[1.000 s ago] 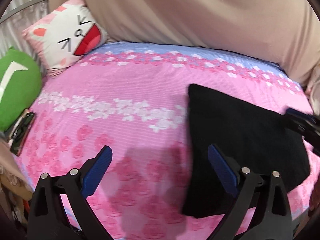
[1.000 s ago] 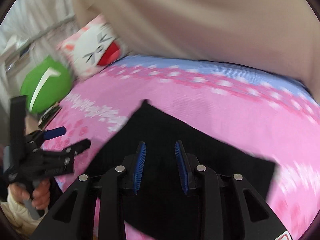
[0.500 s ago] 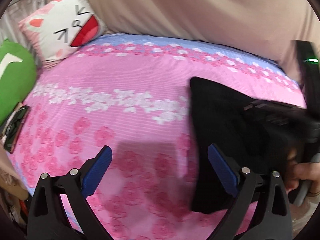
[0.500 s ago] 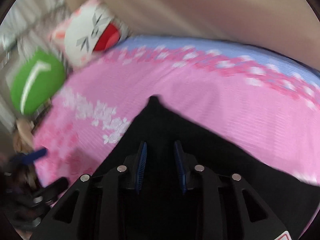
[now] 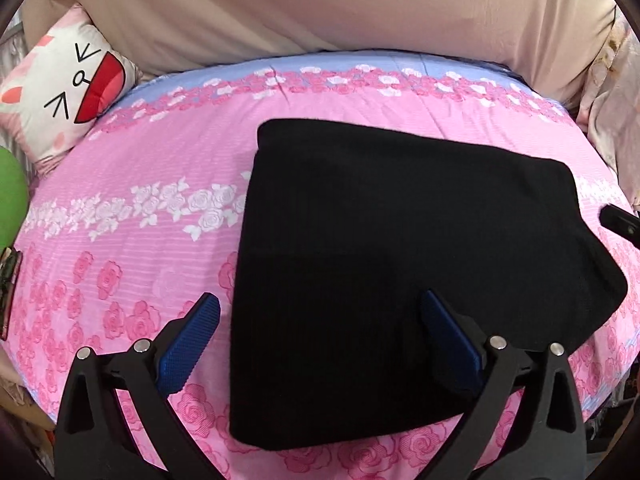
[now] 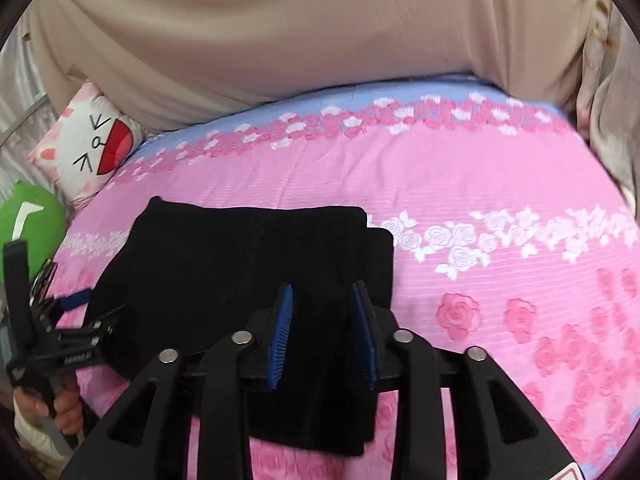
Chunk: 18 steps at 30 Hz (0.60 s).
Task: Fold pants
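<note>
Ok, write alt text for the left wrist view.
Folded black pants lie flat on a pink rose-print bedspread, with the open left gripper hovering over their near edge. A cat-face pillow sits at the far left, against a beige cover.

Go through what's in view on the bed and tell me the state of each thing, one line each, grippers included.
black pants: folded into a compact stack, lying flat on the bed.
left gripper: open wide, holding nothing.
right gripper: jaws partly apart over the pants' edge, grip unclear.
pink floral bedsheet: spread smooth.
cat pillow: propped at the bed's far left corner.
</note>
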### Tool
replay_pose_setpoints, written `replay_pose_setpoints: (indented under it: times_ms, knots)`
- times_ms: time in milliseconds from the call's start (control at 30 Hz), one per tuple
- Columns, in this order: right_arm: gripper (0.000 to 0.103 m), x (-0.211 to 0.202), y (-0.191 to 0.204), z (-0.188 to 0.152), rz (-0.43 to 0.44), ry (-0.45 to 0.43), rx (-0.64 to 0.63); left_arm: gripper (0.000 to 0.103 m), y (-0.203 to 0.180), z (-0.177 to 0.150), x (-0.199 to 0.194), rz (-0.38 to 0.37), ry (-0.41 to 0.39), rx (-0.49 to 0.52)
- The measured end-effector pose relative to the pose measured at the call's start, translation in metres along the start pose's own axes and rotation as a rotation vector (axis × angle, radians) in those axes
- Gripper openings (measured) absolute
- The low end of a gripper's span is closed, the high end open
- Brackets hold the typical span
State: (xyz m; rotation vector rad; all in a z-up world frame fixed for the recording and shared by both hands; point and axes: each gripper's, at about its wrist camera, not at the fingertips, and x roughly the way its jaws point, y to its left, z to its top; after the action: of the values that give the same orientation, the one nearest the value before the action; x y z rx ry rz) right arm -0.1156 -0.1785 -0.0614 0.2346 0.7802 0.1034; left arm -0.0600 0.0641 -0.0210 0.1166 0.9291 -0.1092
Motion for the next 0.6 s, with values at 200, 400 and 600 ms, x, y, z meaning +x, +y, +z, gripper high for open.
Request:
replay_pose_setpoints:
  times_ms: [200,400,600]
  knots:
    - [0.043,0.004,-0.007,-0.023,0.069,0.089,0.025,0.098,0.007,-0.003,-0.001,0.042,0.015,-0.027]
    - [0.052,0.002,-0.007,-0.045,0.167,0.101,0.096,0.098,0.005,-0.005,0.001,0.063,0.014,-0.027]
    - [0.032,0.006,0.017,-0.050,0.063,0.067,-0.027,0.098,0.004,-0.006,0.000,0.071,0.013,-0.032]
